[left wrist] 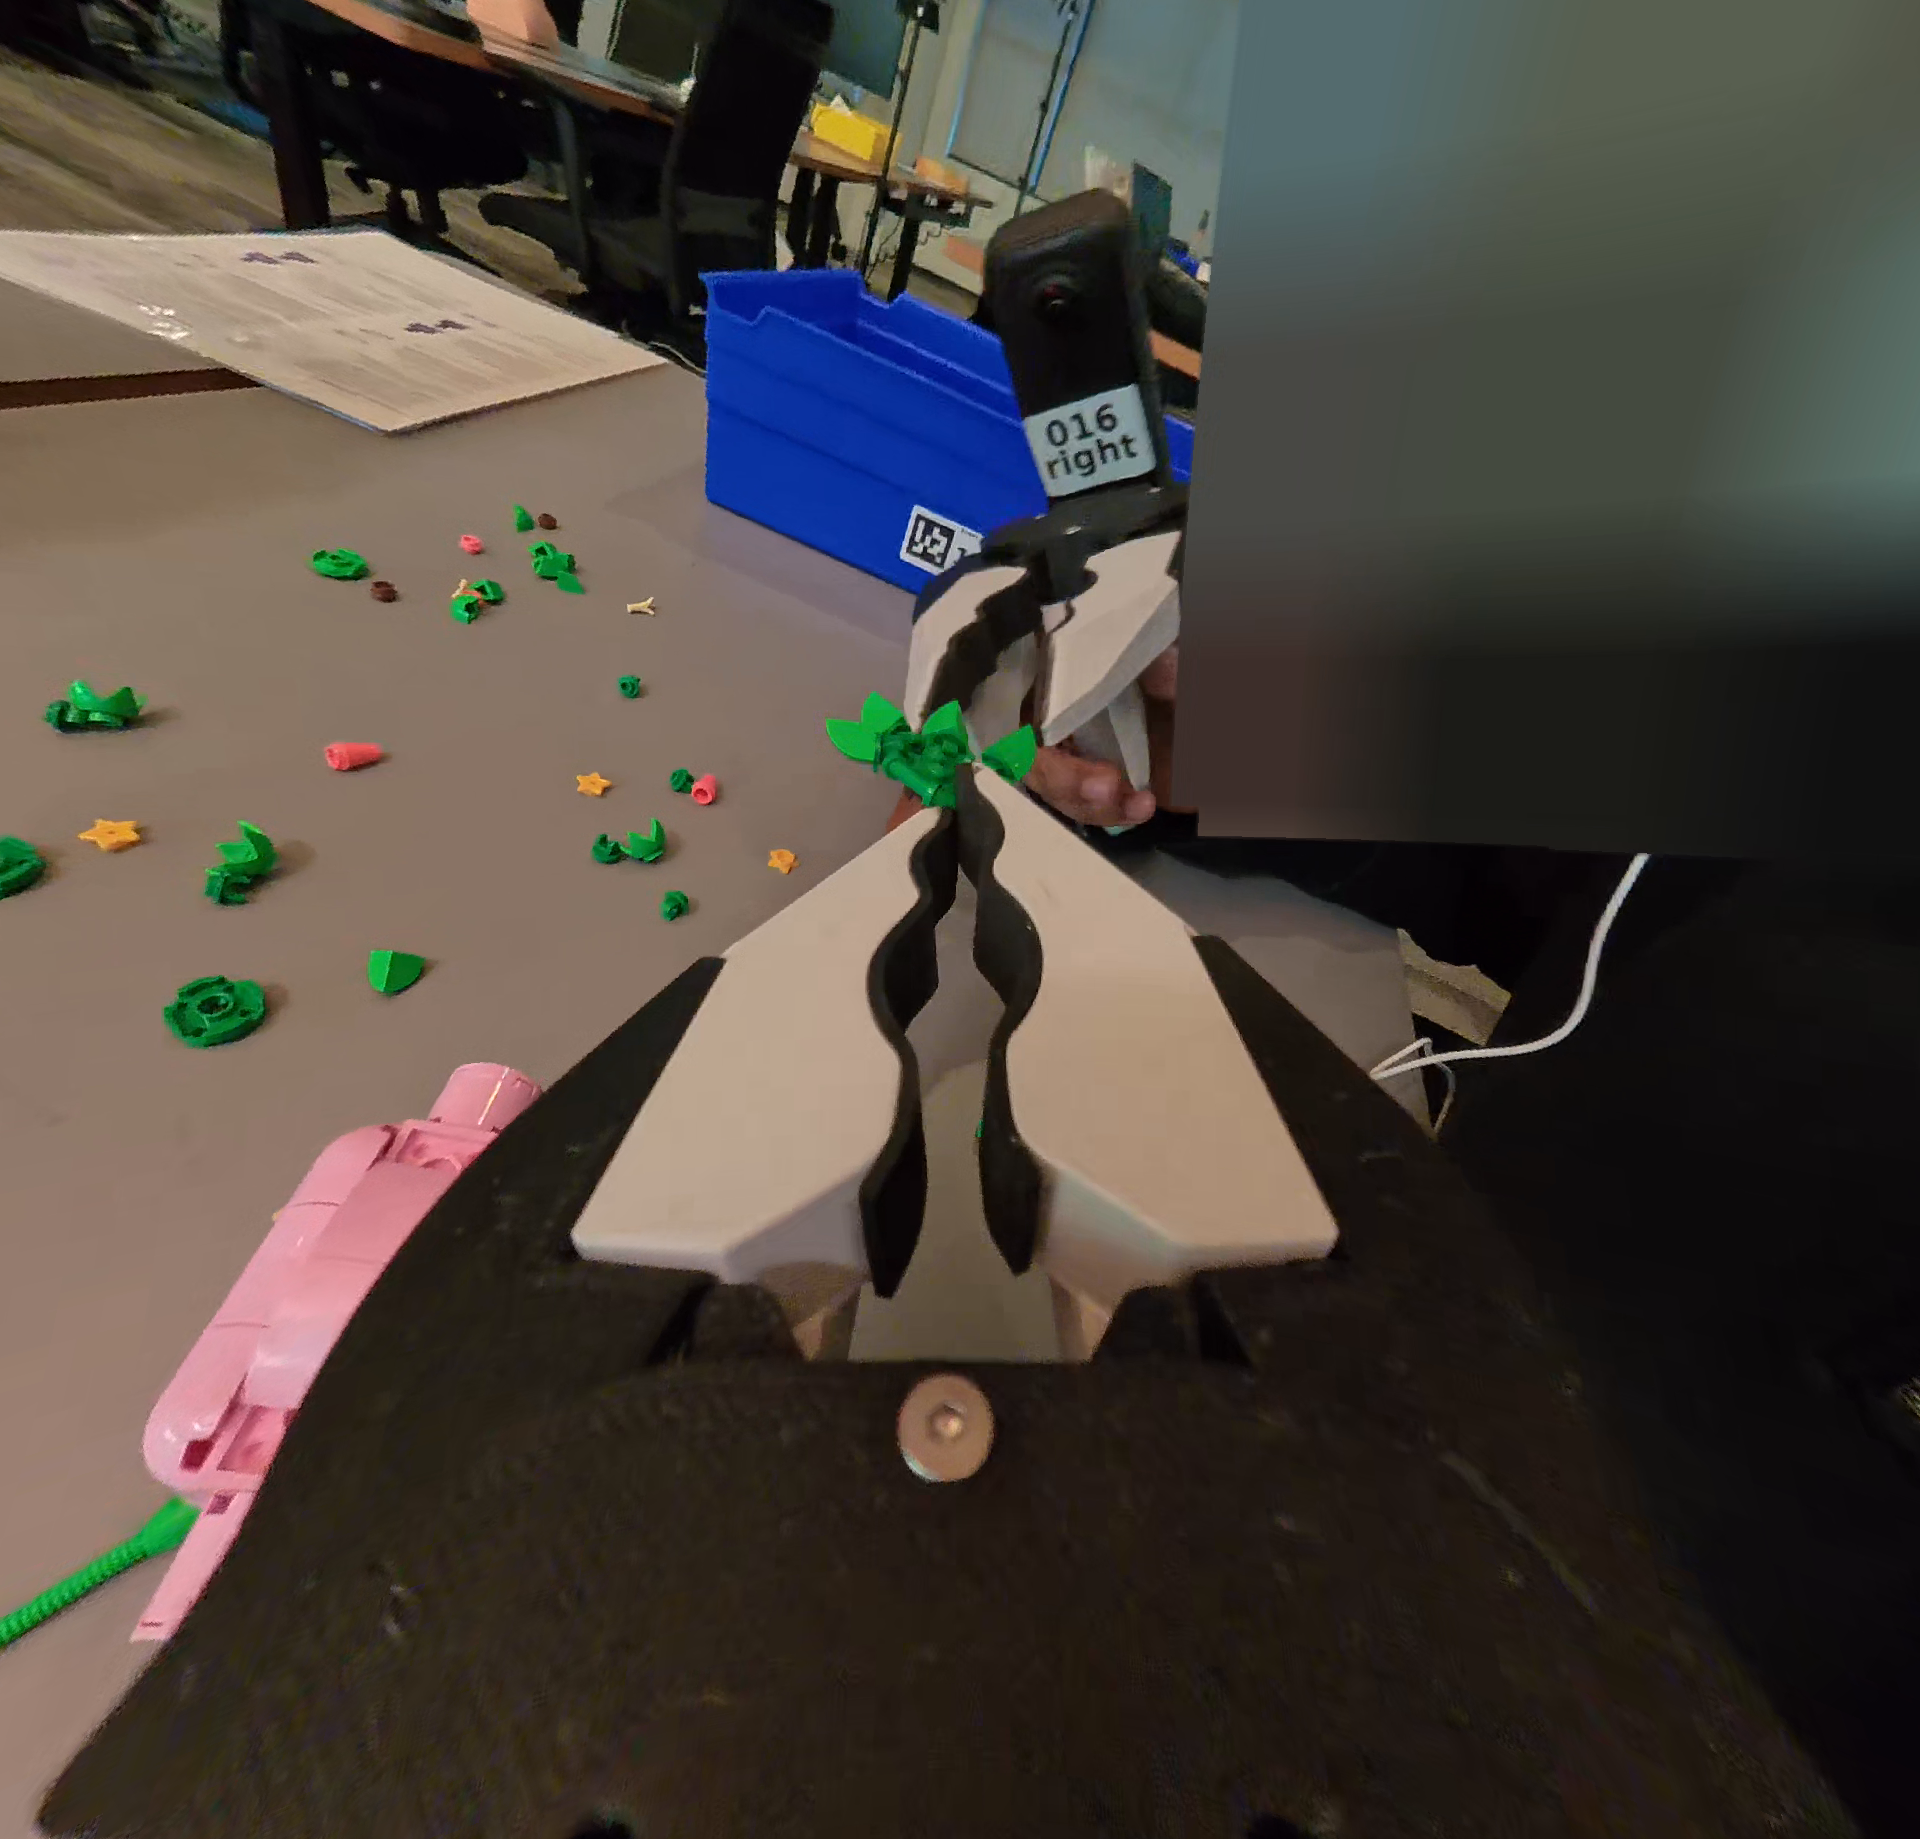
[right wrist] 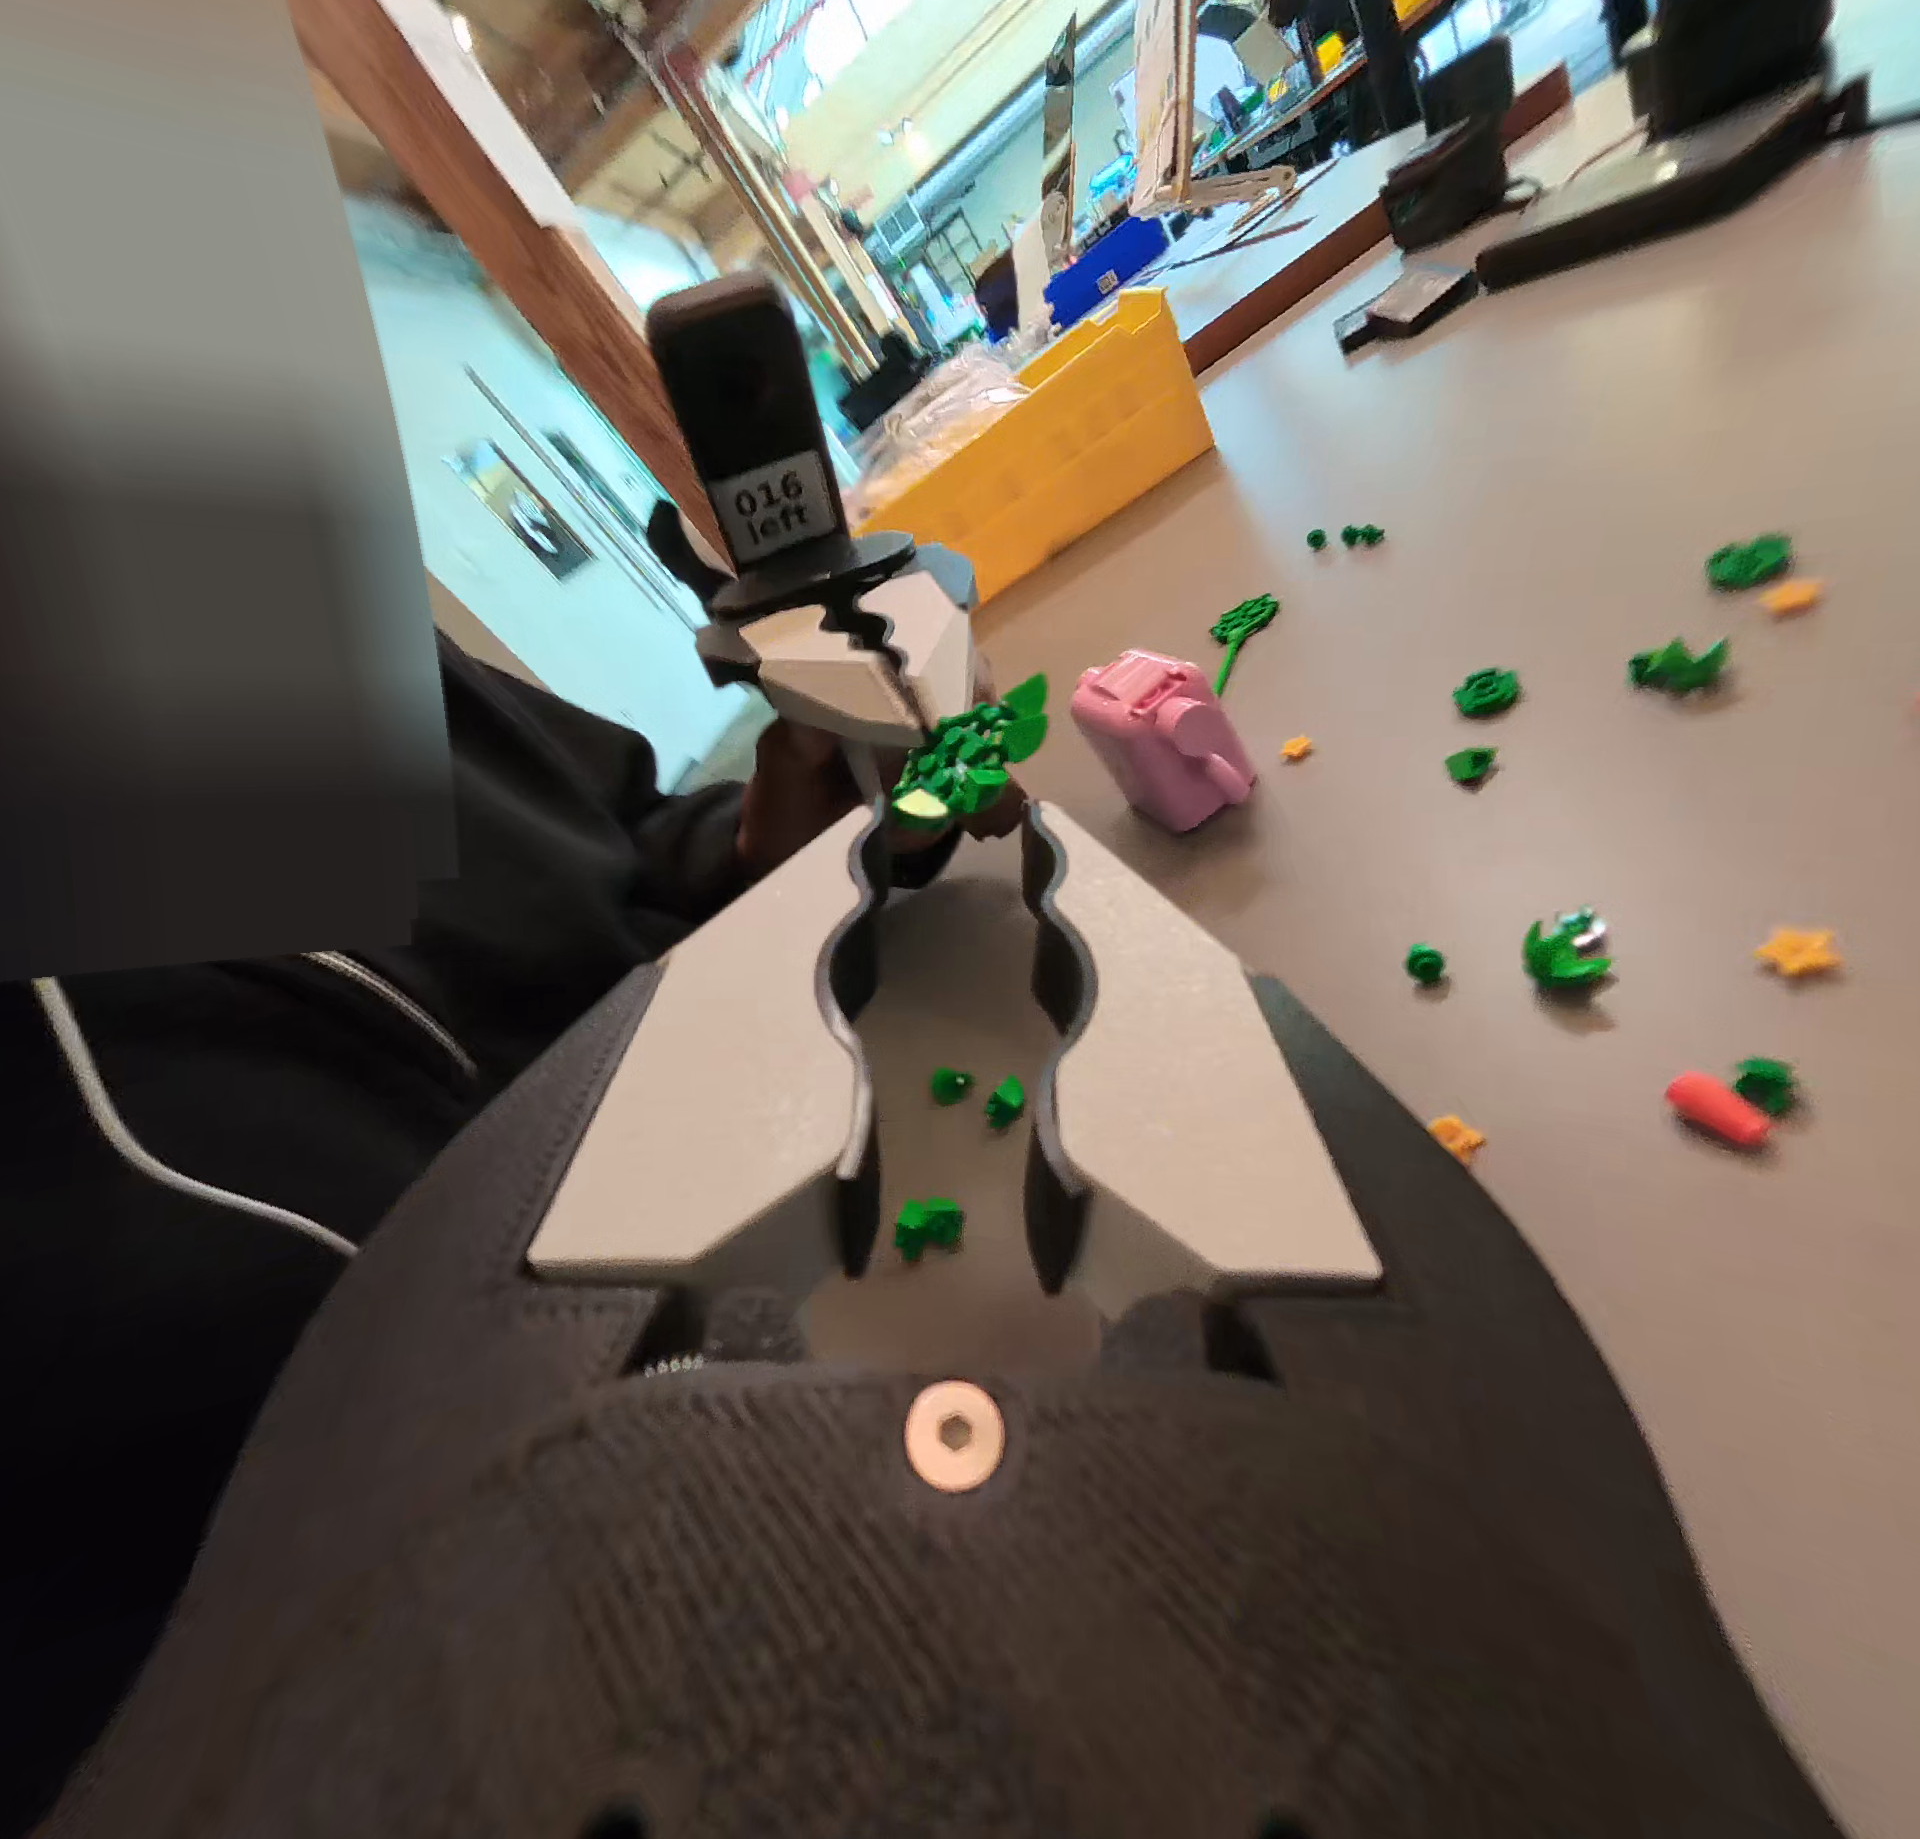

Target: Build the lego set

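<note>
Left wrist view: left tool pinches the green leaf cluster at its tips, held in the air over the tabletop edge.
Right tool, same view: right tool meets the cluster from the far side; fingers look nearly together.
Loose parts: green pieces, orange stars, a red cone scattered left; pink assembly near left; blue bin far.
Right wrist view: right tool stands spread, one tip touching the cluster; left tool grips it from beyond.
Pink assembly, this view: on the tabletop, right of the tools.
Technique (judgement): keep the left grip steady, align studs squarely, then press slowly so no leaf pops off.
</note>
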Available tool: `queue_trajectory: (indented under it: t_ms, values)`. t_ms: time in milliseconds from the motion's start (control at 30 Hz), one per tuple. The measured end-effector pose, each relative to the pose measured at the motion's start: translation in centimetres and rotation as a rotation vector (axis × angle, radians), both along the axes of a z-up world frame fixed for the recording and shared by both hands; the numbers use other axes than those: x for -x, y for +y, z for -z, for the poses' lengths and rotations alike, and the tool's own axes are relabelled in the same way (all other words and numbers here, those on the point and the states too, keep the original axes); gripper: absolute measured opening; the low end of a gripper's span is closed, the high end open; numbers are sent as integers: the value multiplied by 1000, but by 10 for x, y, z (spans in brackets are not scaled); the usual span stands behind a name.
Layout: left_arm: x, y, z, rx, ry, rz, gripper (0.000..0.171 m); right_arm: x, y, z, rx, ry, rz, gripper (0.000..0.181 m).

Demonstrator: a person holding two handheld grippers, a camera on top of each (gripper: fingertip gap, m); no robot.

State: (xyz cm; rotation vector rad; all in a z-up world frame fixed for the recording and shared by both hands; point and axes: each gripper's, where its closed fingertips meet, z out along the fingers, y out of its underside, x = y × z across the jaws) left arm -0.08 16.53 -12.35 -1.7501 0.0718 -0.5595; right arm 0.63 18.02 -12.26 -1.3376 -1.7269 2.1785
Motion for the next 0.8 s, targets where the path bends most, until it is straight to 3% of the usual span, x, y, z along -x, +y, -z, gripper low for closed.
queue_trajectory:
  t_ms: [233,333,800]
  values:
    - [-11,1,2,-9,98,22,0,0,-3,2,207,-110,-72,26]
    - [-11,1,2,-18,121,10,0,-2,-6,2,269,-138,-105,13]
    - [-11,1,2,-9,31,47,0,-6,-5,-3,392,-191,-162,6]
